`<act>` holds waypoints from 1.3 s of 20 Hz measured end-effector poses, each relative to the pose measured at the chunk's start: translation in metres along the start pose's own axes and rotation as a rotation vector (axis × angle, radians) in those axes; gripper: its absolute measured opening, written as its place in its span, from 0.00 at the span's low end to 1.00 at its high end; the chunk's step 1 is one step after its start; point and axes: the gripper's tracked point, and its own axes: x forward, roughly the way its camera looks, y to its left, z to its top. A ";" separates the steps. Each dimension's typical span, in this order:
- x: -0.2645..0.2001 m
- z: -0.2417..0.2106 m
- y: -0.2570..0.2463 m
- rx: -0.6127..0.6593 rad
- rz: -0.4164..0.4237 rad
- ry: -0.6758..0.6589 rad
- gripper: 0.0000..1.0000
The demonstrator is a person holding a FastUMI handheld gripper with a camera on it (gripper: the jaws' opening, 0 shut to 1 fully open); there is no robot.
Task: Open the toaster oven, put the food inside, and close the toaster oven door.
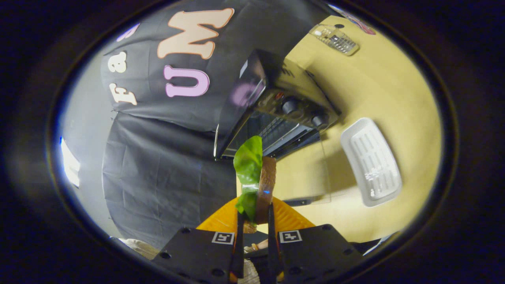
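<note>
Gripper view:
Hand-held gripper (254,221): both fingers are pressed on the sandwich (262,189), which stands up between them, with the green lettuce leaf (248,161) on one side.
Toaster oven (276,114): just beyond the sandwich, on the yellow surface (378,94); its glass door (305,173) is open.
White tray (371,161): on the surface, beside the toaster oven.

A yellow tabletop (378,90) spans the area from one to five o'clock. Black cloth (165,173) hangs as the booth's wall from seven to twelve o'clock, creased and folded. At nine o'clock, a pale grey wall (85,130) carries a bright strip of light (70,163).
</note>
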 end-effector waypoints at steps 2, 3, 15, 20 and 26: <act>0.026 -0.003 0.013 0.029 0.036 -0.033 0.27; 0.038 -0.002 0.020 0.048 0.054 -0.059 0.27; 0.136 0.053 0.013 0.167 0.040 -0.390 0.27; 0.152 0.085 0.000 0.217 -0.012 -0.513 0.27; 0.166 0.101 -0.009 0.142 -0.123 -0.565 0.27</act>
